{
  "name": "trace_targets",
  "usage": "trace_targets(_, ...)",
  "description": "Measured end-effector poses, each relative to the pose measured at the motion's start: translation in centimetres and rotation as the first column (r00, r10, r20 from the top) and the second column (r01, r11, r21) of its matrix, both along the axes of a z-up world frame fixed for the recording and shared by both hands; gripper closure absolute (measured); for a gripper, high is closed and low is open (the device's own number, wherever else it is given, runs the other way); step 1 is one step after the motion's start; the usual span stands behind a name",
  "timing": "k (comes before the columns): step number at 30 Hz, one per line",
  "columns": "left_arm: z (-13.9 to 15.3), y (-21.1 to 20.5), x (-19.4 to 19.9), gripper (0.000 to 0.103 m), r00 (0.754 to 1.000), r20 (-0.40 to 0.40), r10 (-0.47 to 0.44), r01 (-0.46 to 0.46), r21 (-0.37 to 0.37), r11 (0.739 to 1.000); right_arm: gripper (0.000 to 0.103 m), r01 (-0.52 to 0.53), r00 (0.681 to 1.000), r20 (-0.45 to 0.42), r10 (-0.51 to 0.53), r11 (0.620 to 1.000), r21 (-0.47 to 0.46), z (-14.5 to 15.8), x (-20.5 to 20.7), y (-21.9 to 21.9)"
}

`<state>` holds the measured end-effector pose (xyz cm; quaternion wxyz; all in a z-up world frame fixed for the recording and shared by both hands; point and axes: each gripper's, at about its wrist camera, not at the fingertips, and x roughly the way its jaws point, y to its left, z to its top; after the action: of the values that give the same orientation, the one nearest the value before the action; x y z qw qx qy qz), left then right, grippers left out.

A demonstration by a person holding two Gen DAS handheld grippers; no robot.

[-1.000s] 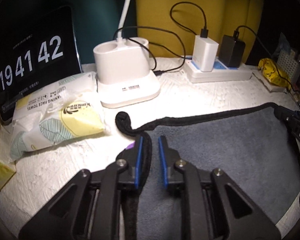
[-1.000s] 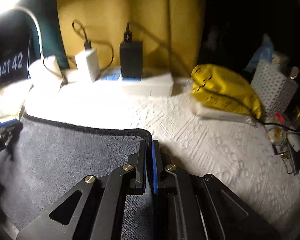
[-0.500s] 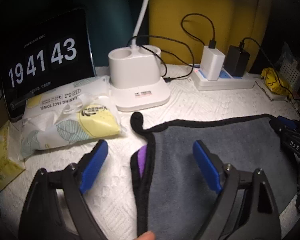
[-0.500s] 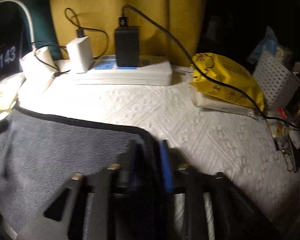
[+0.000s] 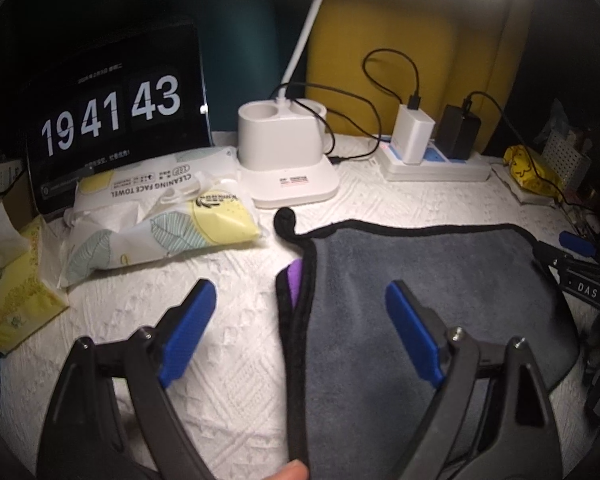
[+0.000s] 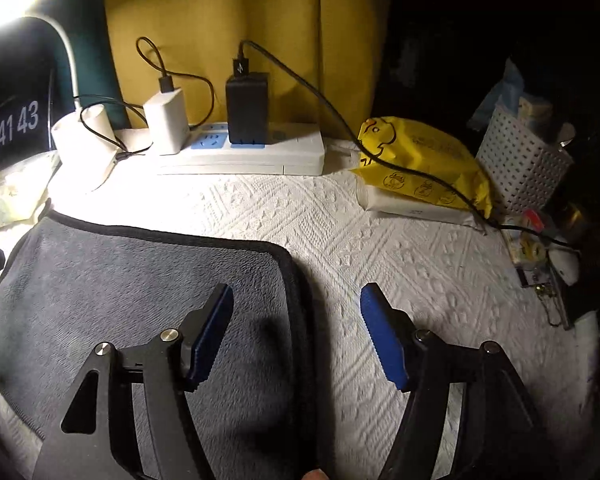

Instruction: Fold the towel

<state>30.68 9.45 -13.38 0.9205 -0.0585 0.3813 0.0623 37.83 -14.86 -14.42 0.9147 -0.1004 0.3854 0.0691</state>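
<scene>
**Folded grey towel on the counter, both tools released**

The grey towel (image 5: 420,280), edged in black, lies folded flat on the counter (image 5: 228,360), which is covered with embossed white paper. A purple tag (image 5: 296,280) shows at its left edge, and a black loop (image 5: 285,218) curls from its far left corner. My left tool (image 5: 300,312) has its blue pads spread wide, one over bare counter and one over the cloth, straddling the left hem without gripping it. My right tool (image 6: 296,320) is likewise spread, straddling the right hem (image 6: 296,280). Left of the towel rests a wipes pack (image 5: 160,220) printed "CLEANING FACE TOWEL". Behind it a tablet (image 5: 112,116) displays "19 41 43". A white lamp base (image 5: 284,152) stands beside it, bearing a small label too fine to read. Further right, a power strip (image 6: 240,152) holds a white charger (image 6: 166,120) and a black charger (image 6: 246,108) marked with a lightning bolt. A yellow bag (image 6: 424,160) lies near a perforated white basket (image 6: 520,168).
</scene>
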Motion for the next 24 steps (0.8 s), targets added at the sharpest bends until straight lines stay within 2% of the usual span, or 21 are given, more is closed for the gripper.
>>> trace_targets(24,3.1,-2.1,-8.3,0.015,0.997,0.057,-0.044,0.047,-0.053,0.997,0.034,-0.034,0.995,0.095,0.031,0.999,0.034,4.1,-8.9,0.3)
